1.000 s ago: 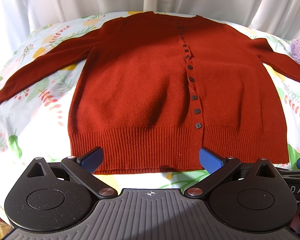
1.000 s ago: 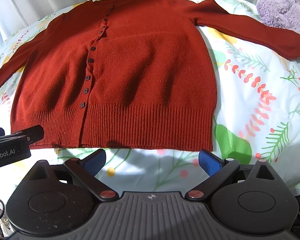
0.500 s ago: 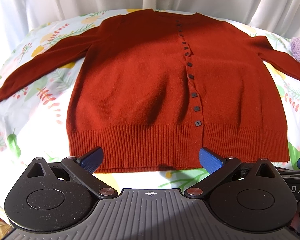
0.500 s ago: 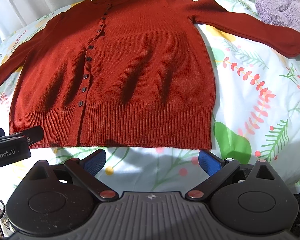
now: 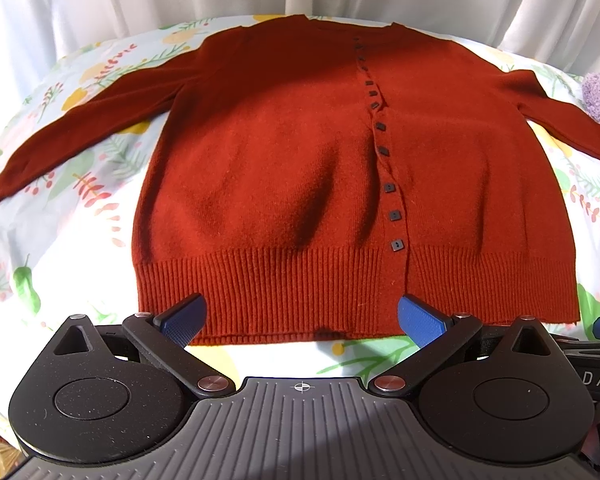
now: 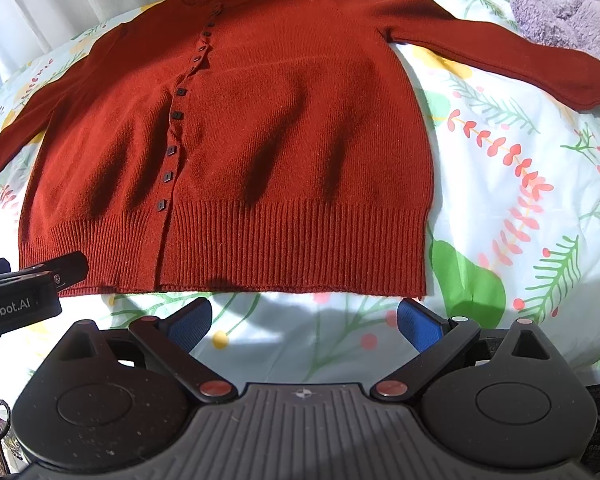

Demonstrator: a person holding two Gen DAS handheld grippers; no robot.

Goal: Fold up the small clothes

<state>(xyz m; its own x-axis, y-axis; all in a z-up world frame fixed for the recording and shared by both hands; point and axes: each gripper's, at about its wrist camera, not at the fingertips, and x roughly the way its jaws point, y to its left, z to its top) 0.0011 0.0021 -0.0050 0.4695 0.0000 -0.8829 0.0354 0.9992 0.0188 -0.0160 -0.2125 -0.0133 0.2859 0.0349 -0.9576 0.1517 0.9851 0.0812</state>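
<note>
A rust-red cardigan [image 5: 300, 184] is seen spread flat and buttoned, front up, on a floral bedsheet [image 5: 60, 240], its hem toward the cameras and both sleeves stretched out to the sides. A line of small dark buttons [image 5: 392, 188] is shown running from neckline to ribbed hem. The left gripper [image 5: 300, 320] is held at the hem's near edge, jaws wide apart, with nothing between its blue pads [image 5: 184, 320], which are seen against the ribbing. The right gripper [image 6: 304, 322] is held just short of the hem, over bare sheet [image 6: 520, 200], jaws likewise spread wide and empty. The left gripper's body is caught at the left edge of the right wrist view, overlapping the hem's corner. A purple plush toy [image 6: 568, 20] is seen beside the far sleeve [image 6: 500, 52], touching or overlapping it near the cuff. White curtains [image 5: 140, 0] are hung behind the bed.
</note>
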